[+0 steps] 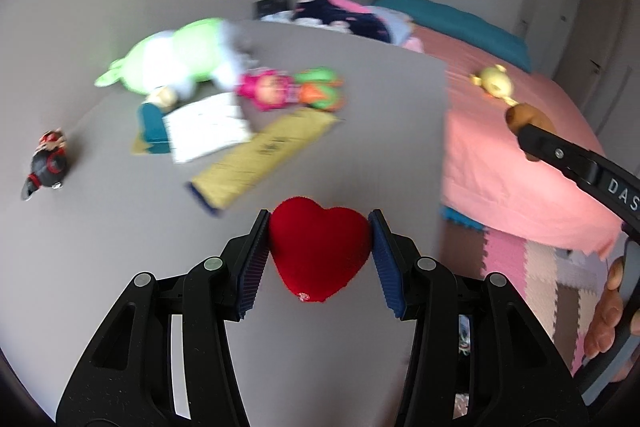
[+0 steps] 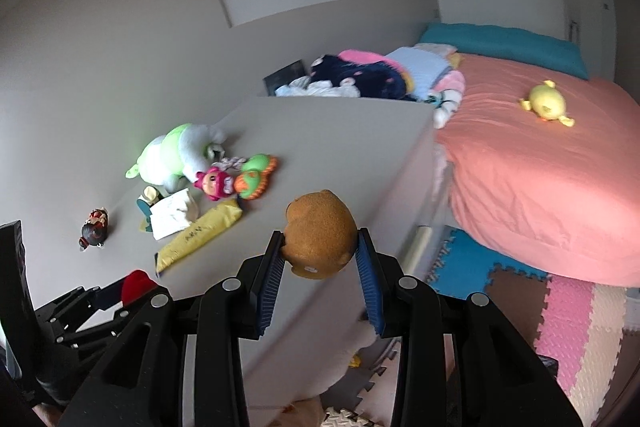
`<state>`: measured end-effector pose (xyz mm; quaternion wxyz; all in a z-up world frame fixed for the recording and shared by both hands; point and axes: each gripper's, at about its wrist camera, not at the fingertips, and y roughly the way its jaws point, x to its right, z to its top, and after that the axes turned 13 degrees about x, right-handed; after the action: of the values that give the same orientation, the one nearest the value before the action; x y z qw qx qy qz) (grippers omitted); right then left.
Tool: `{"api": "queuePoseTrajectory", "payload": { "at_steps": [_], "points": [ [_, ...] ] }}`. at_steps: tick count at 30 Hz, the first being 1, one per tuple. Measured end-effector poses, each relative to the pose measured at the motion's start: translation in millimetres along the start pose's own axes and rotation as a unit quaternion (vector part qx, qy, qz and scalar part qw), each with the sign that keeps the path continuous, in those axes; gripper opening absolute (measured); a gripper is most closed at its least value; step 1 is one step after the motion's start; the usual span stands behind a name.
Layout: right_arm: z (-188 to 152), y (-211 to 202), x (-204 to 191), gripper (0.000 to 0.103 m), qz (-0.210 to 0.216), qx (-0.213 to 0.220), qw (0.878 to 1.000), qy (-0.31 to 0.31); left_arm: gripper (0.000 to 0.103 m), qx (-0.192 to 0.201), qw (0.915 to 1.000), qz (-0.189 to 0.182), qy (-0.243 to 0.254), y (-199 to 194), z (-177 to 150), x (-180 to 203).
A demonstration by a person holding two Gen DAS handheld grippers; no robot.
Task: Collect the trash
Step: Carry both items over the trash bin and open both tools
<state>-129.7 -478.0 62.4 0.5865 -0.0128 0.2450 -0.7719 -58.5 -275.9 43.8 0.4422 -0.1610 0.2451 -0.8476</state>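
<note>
My left gripper [image 1: 319,241] is shut on a red plush heart [image 1: 318,251], its blue pads pressing both sides, lifted above the grey table [image 1: 360,155]. My right gripper [image 2: 320,261] is shut on a brown plush bear head [image 2: 322,233]; the same gripper [image 1: 532,137] shows at the right of the left wrist view. The left gripper [image 2: 132,287] with the red heart appears at the lower left of the right wrist view. On the table lie a yellow padded envelope [image 1: 264,155], white paper [image 1: 206,131] and a teal item [image 1: 152,125].
A green and white plush [image 1: 176,57], a pink doll [image 1: 266,89], a green and orange toy [image 1: 322,93] and a small red-black figure [image 1: 46,163] lie on the table. A bed with a pink cover [image 2: 540,179] and a yellow plush [image 2: 546,103] stands right. Foam mats [image 2: 568,323] cover the floor.
</note>
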Motion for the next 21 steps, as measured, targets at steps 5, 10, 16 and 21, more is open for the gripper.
{"api": "queuePoseTrajectory", "payload": {
  "at_steps": [5, 10, 16, 21],
  "points": [
    [-7.4, -44.4, 42.8, 0.038, -0.038, 0.011, 0.999, 0.007, 0.049, -0.005, 0.9983, -0.053, 0.022, -3.5, -11.8, 61.0],
    [-17.1, -89.3, 94.7, 0.038, -0.089, 0.018, 0.996, 0.02, 0.049, -0.012, 0.9923, -0.109, 0.057, -10.6, -27.6, 127.7],
    [-32.0, -123.6, 145.5, 0.038, -0.146, 0.017, 0.988, 0.035, 0.049, -0.033, 0.9807, -0.17, 0.091, -9.4, -46.1, 193.5],
    [-49.7, -143.8, 187.6, 0.038, -0.188, 0.009, 0.98, 0.06, 0.049, -0.055, 0.9669, -0.209, 0.137, -5.7, -65.6, 246.4]
  ]
}}
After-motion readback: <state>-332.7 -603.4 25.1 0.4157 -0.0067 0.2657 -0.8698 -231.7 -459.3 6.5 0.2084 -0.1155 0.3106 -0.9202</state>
